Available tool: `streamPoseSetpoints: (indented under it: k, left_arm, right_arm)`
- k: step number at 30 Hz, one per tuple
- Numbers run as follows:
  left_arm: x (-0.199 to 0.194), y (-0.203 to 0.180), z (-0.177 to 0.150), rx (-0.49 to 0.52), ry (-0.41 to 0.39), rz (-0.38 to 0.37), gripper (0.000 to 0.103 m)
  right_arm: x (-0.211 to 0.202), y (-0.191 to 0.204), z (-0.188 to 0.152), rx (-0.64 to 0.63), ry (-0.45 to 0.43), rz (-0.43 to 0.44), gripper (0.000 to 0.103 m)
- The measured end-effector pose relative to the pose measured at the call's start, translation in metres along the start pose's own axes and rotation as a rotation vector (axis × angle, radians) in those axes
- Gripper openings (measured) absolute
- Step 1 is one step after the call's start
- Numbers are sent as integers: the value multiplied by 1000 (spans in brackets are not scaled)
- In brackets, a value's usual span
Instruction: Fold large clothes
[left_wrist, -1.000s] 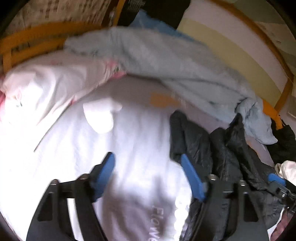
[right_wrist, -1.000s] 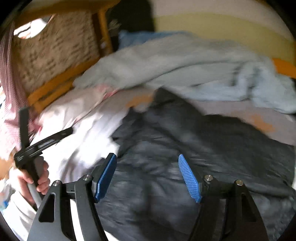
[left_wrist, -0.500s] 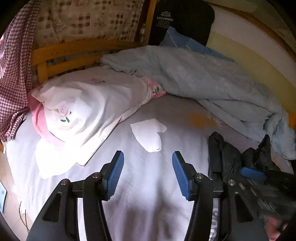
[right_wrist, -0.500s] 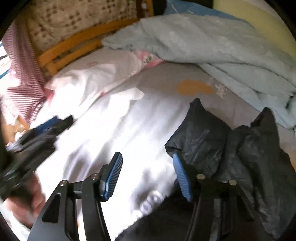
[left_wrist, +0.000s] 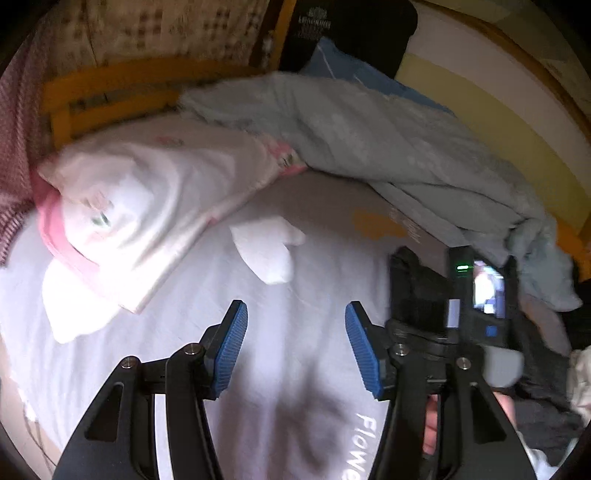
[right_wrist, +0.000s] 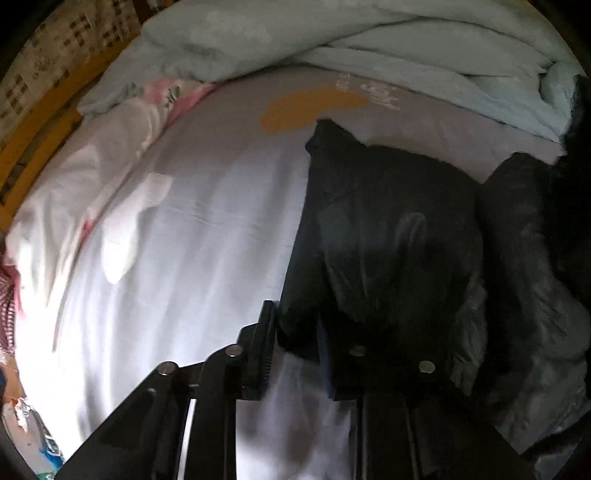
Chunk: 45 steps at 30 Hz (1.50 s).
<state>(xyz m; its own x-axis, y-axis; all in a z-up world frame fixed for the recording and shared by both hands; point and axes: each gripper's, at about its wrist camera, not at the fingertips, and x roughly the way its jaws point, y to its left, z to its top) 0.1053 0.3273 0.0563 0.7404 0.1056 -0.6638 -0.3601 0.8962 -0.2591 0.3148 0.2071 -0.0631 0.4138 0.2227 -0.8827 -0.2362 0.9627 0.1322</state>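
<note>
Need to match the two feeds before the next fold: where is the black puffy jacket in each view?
Left wrist: black puffy jacket at right of centre, partly hidden behind the other tool.
Right wrist: it fills the centre-right.
Shared landmark: orange patch on the grey bedsheet, just beyond the jacket.

Bed sheet: pale lavender-white, with an orange patch and white lettering toward the far edge. Jacket: glossy black, at the sheet's right side. Duvet: light blue, along the far edge. Pillow: white with pink trim and a small floral print, at the far-left corner. Bed frame: orange-yellow wood. Hanging cloth, left edge: red-and-white gingham. Left gripper: black body, blue ribbed pads. Right gripper: black body, blue pads in shadow.
</note>
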Motion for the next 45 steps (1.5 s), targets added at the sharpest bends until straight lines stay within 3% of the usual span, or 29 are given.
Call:
streamPoseSetpoints:
  k: [1,2,5,7,10,13,15,17,20,23,25,27,29,32,35,40,45]
  left_arm:
    - [1,3,-1,-17,7,2,54]
    - [1,6,-1,-24,7,14,54]
    - [0,13,0,-43,2,37,54]
    - [-2,11,2,-38,-10,47,54]
    - [-12,5,5,4,-78,123,54]
    - [-14,-1,1,35,-82,117,54]
    - [-12,-5,-3,37,-65,94,54]
    - [-11,-13,-7,58,-68,114,54]
    - [-11,-25,-11,119,-86,121,54]
    - [-9,-38,-17,180,-84,118,54]
    - [-8,-44,-20,194,-70,102,54]
    - [-7,-47,-22,185,-58,76,54]
    - [-6,-49,-23,187,-51,59,55]
    - [-2,-47,-24,184,-30,48,56]
    - [5,-42,-23,127,23,2,57]
    - [15,-32,-24,96,56,52,57]
    - [8,-30,-25,73,80,-103,60]
  right_arm:
    - [4,1,-1,-8,-2,-34,4]
    - [1,2,-2,-11,-6,-43,4]
    - [-23,8,-1,-1,-34,17,3]
    - [-57,13,0,-44,-122,33,3]
    - [-114,25,-3,-185,-294,-48,3]
    - [-158,10,-4,-158,-317,88,3]
    - [-186,-6,-6,-124,-348,127,3]
    - [-213,-24,-12,-110,-408,111,3]
    - [-246,-46,-37,-118,-507,9,3]
    - [-258,-96,-60,-22,-493,18,3]
    - [-244,-126,-69,10,-455,-97,3]
    - [-221,-147,-81,-7,-404,-269,3]
    - [-181,-159,-91,-81,-268,-372,3]
    - [-155,-191,-105,29,-148,-234,3]
    - [-156,-219,-114,140,-124,-109,4]
    - [-181,-221,-124,84,-161,-128,5]
    - [-199,-193,-153,7,-204,-163,6]
